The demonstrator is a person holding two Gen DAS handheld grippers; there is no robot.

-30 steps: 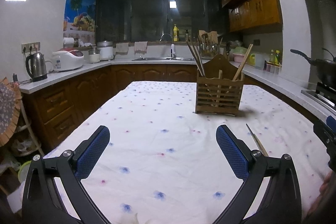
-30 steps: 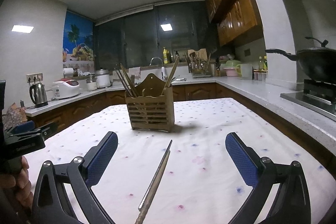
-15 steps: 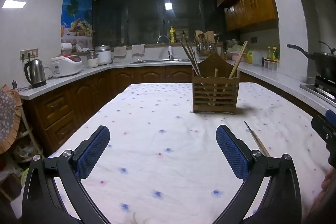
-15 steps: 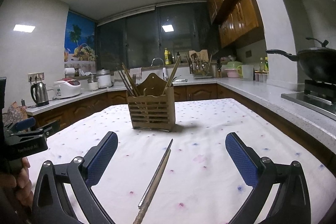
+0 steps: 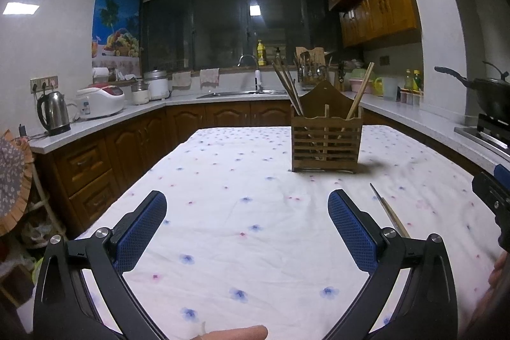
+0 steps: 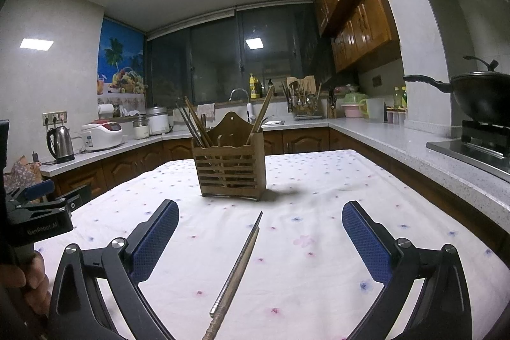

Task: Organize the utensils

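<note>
Two grippers hover low over the desk, both spread wide and grasping nothing: the left gripper above bare flowered cloth, the right gripper with a pair of chopsticks lying flat on the cloth between its blue pads, tips pointing away. Farther back, well apart from both, a slatted wooden holder stands upright on the desk with more chopsticks leaning out of it. Beyond it runs the kitchen counter with a kettle and a rice cooker.
</note>
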